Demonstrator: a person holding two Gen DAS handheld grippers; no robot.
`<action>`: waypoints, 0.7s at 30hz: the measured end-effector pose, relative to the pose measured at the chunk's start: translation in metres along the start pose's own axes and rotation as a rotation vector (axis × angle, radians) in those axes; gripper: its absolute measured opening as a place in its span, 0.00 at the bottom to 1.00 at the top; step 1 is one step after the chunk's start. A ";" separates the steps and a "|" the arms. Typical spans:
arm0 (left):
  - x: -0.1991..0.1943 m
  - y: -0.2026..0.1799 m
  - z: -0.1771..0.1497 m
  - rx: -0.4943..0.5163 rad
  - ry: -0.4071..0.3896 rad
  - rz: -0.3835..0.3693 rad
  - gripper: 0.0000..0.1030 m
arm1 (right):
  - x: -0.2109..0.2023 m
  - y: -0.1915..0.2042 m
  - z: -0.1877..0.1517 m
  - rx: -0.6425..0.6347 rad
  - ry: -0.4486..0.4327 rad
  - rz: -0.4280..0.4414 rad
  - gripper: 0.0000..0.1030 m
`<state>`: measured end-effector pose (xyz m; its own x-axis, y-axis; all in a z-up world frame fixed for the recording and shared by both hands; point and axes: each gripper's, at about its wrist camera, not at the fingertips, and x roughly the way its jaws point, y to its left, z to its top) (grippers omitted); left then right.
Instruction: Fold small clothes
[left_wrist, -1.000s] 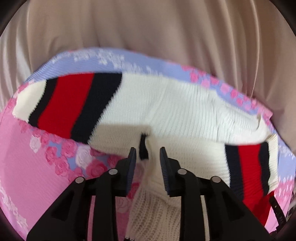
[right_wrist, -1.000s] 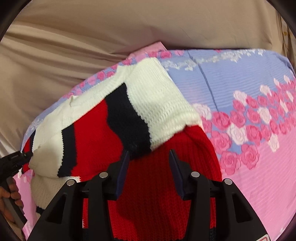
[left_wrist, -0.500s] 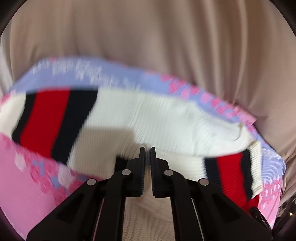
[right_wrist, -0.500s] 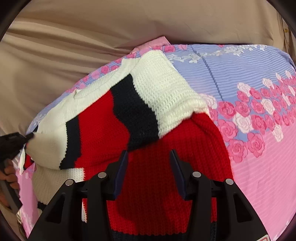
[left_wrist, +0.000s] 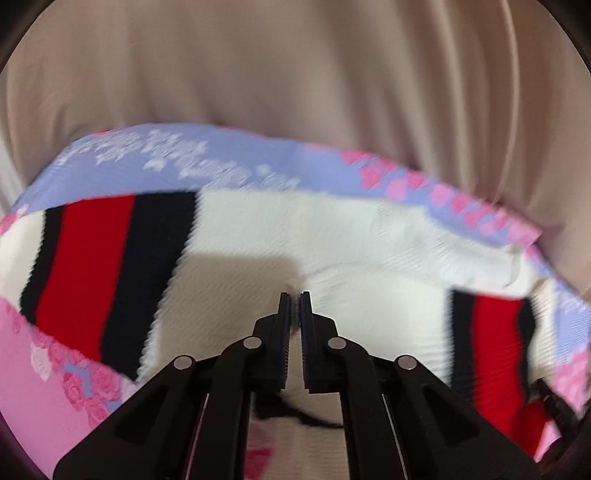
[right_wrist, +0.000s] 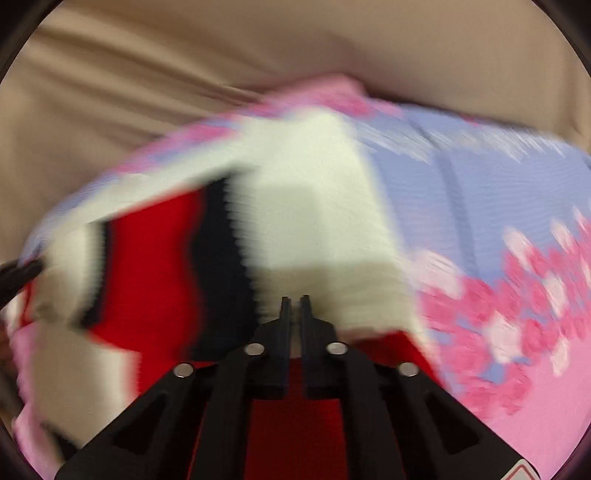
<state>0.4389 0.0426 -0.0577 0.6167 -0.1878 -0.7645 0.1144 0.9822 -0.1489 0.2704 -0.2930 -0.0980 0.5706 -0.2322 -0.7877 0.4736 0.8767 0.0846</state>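
Note:
A small knit sweater (left_wrist: 332, 240), white with red and black stripes, lies on a floral bed sheet (left_wrist: 184, 166). My left gripper (left_wrist: 294, 295) is shut on a pinch of its white knit near the middle. In the right wrist view the sweater (right_wrist: 314, 206) shows its white folded part over a red body, all blurred by motion. My right gripper (right_wrist: 294, 300) is shut on the white edge of the sweater. The left gripper's tip (right_wrist: 18, 275) shows at the left edge of the right wrist view, at the sweater's far end.
The pink and lilac rose-print sheet (right_wrist: 498, 221) covers the surface under the sweater. Beige draped cloth (left_wrist: 295, 66) fills the background behind the sheet's far edge, and also shows in the right wrist view (right_wrist: 184, 55).
Both grippers have closed: the left shut on the white knit half a second ago, the right has just shut on the sweater's white edge. Both views now blur with motion.

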 end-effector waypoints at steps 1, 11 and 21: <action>0.003 0.004 -0.004 0.003 0.003 0.013 0.05 | -0.001 -0.015 0.000 0.077 -0.012 0.041 0.00; -0.041 0.129 -0.031 -0.447 0.000 0.036 0.59 | -0.047 0.031 -0.019 -0.068 -0.031 -0.029 0.19; -0.033 0.322 -0.022 -0.894 -0.055 0.237 0.51 | -0.091 0.068 -0.115 -0.097 0.109 0.142 0.33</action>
<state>0.4381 0.3646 -0.0939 0.5862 0.0410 -0.8091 -0.6485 0.6223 -0.4384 0.1734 -0.1640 -0.0911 0.5485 -0.0608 -0.8339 0.3240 0.9349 0.1449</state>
